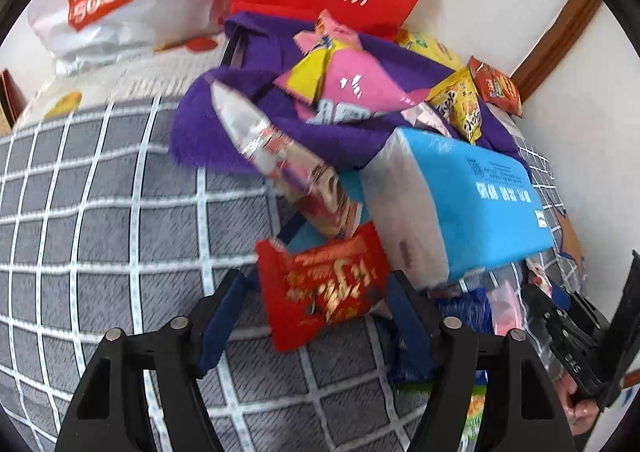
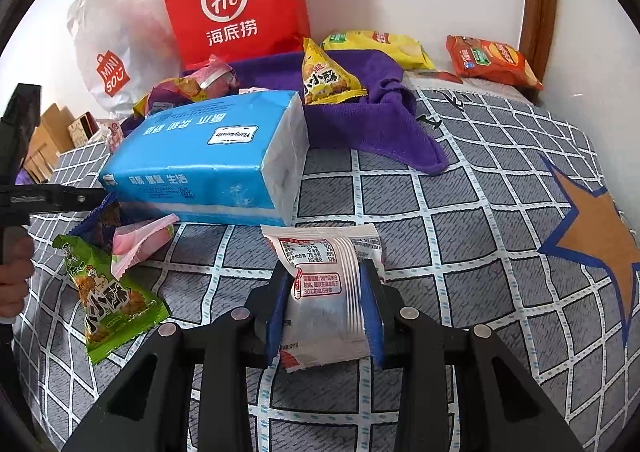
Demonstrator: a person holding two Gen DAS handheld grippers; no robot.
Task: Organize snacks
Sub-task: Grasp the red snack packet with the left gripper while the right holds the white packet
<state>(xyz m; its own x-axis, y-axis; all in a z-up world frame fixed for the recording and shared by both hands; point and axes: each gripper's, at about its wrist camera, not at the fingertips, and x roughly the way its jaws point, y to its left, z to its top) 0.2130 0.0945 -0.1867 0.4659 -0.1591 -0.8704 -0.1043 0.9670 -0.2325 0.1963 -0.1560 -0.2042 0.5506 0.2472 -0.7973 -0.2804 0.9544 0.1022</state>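
White packet (image 2: 326,292) lies lengthwise between the right gripper (image 2: 325,312) pads, clamped, just below the tissue pack (image 2: 208,156). Left gripper (image 1: 316,316) gapes around a red packet (image 1: 326,286), untouched.

The red packet (image 1: 326,286) and the white packet (image 2: 328,292) are glossy plastic film, crinkled. The tissue pack (image 2: 208,160) is wrapped in smooth, shiny blue plastic. The purple cloth (image 2: 360,124) looks soft, matt and fuzzy. The checked cover (image 2: 460,212) is matt woven fabric. The red bag (image 2: 236,0) at the far side looks like matt paper. The gripper fingers (image 2: 280,312) are matt black plastic with blue pads.
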